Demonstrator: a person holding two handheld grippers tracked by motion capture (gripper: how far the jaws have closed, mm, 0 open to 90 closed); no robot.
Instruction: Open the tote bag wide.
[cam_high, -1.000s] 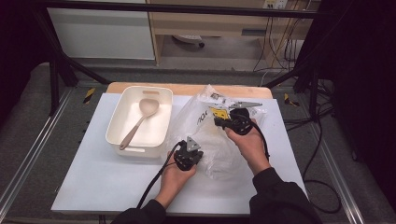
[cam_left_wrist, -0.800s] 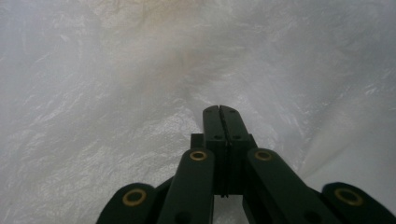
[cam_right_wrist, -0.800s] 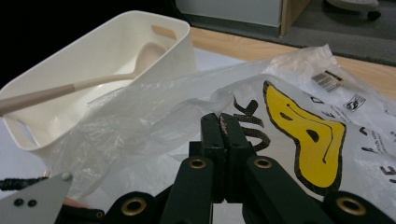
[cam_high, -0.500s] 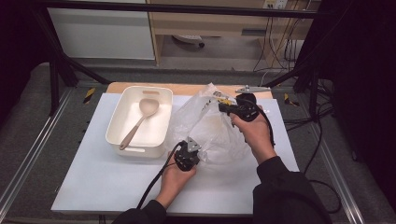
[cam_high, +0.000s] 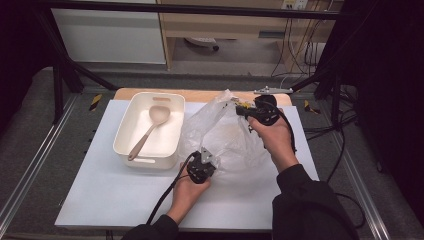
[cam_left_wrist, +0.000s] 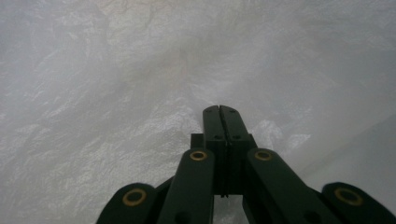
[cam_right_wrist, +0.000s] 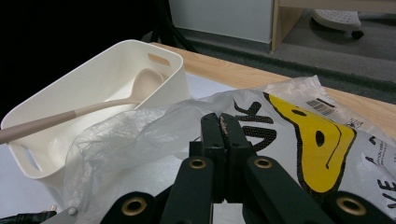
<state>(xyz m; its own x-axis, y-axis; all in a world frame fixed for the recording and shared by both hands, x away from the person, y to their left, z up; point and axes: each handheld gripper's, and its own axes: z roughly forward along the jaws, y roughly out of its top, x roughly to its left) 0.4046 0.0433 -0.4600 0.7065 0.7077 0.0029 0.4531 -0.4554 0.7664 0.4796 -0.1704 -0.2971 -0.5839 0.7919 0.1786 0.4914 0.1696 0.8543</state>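
Bag (cam_high: 225, 135): clear plastic, mid-counter, right of the tub (cam_high: 150, 129). Your left gripper (cam_high: 204, 162) clamps its near edge; your right gripper (cam_high: 246, 111) clamps its far top, lifted. Tub holds a spoon (cam_high: 150, 127). Counter (cam_high: 100, 185): white.

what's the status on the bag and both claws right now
Left claw shut on clear plastic bag near edge. Right claw shut on bag's far top, raised. White tub with spoon sits beside bag, not blocking.
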